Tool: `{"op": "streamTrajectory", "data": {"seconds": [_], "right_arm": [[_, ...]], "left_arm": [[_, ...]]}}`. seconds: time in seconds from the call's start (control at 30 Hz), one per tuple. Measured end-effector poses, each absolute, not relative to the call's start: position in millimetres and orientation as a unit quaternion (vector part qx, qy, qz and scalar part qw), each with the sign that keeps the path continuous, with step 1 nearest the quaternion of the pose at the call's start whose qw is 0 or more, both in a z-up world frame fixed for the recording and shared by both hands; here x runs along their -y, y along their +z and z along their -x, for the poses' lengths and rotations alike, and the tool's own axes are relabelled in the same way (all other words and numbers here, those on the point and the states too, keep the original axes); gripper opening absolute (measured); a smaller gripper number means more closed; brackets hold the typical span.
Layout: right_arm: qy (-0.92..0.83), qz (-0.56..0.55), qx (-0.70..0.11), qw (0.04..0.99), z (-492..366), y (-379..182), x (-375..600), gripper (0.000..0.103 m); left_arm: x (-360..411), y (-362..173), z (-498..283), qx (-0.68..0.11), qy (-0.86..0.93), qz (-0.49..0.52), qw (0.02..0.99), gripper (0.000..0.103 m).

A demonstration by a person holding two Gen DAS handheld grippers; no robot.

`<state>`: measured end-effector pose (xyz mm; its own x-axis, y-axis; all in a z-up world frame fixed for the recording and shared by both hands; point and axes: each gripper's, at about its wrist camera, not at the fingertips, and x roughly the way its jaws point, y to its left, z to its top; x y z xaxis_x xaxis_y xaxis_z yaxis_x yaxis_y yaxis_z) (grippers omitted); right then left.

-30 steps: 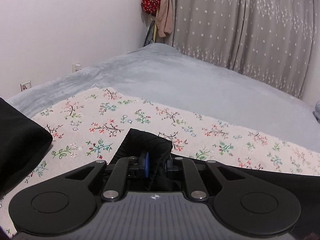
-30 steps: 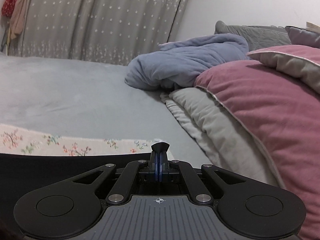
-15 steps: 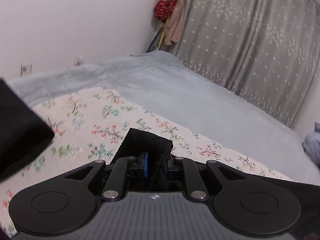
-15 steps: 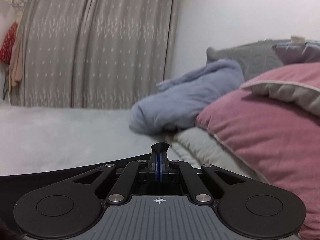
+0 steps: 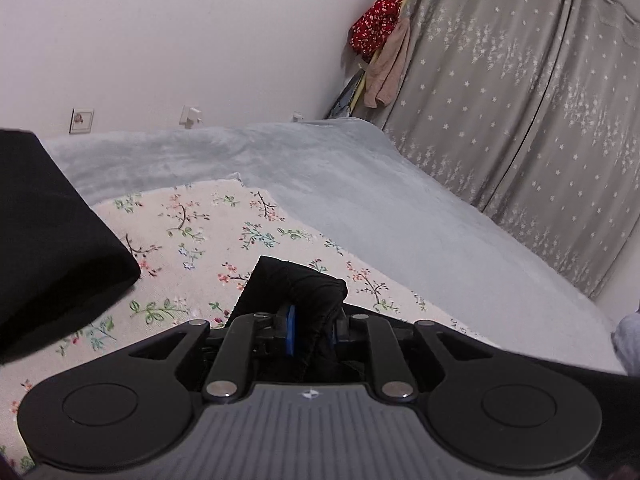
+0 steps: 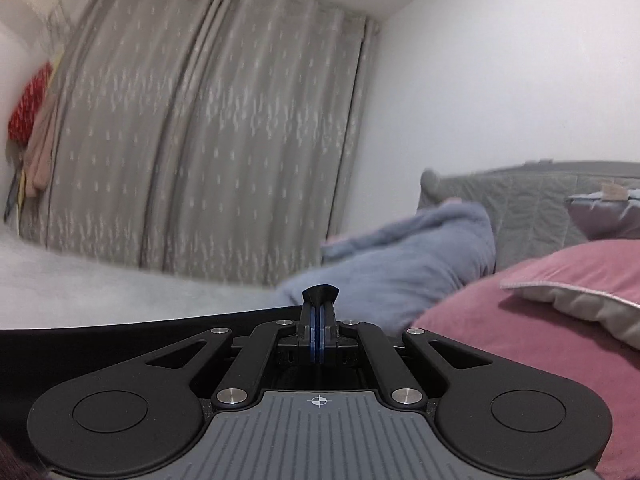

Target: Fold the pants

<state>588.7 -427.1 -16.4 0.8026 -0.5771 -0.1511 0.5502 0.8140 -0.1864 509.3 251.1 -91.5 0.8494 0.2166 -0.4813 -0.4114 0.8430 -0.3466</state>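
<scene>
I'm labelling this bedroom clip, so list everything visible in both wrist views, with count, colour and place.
pants: one, black, bunched in the left hand-held gripper, edge stretching right
folded black garment: one, black, left on the floral cloth
floral cloth: one, cream with flowers, on the bed
bed cover: one, pale grey-blue
curtain: one, grey, patterned, behind the bed
hanging clothes: red and tan, in the corner
blanket: one, blue, bunched near the headboard
pillow: one, pink, right
wall sockets: two, white
left hand-held gripper: shut on pants
right hand-held gripper: shut on pants
</scene>
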Motion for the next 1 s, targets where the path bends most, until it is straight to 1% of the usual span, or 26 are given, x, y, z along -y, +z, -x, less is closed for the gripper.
{"op": "streamTrajectory", "data": {"seconds": [0.1, 0.17, 0.27, 0.43, 0.6, 0.73, 0.83, 0.9, 1.0], "right_arm": [[-0.29, 0.062, -0.104, 0.949, -588, -35, 423, 0.0], [-0.279, 0.064, -0.11, 0.952, -589, -46, 416, 0.0], [-0.275, 0.056, -0.119, 0.952, -586, -47, 410, 0.0], [-0.238, -0.001, -0.105, 0.966, -533, -3, 421, 0.0], [-0.167, -0.035, -0.145, 0.974, -454, 46, 441, 0.0], [-0.126, -0.041, -0.171, 0.976, -394, 63, 450, 0.0], [-0.114, -0.009, -0.17, 0.979, -345, 50, 443, 0.0], [-0.102, -0.017, -0.173, 0.979, -309, 31, 442, 0.0], [-0.097, -0.04, -0.198, 0.975, -260, -8, 444, 0.0]], "left_arm": [[-246, -83, -498, -0.185, 0.187, 0.194, 0.945, 0.0], [-247, -78, -492, -0.177, 0.191, 0.179, 0.949, 0.0], [-255, -70, -483, -0.179, 0.175, 0.2, 0.947, 0.0], [-263, -44, -452, -0.161, 0.131, 0.209, 0.956, 0.0], [-293, -39, -427, -0.174, 0.096, 0.254, 0.946, 0.0], [-295, -37, -426, -0.188, 0.072, 0.263, 0.943, 0.0], [-297, -37, -407, -0.167, 0.057, 0.273, 0.946, 0.0], [-305, -45, -385, -0.162, 0.038, 0.29, 0.942, 0.0], [-314, -56, -354, -0.173, 0.016, 0.304, 0.937, 0.0]]}}
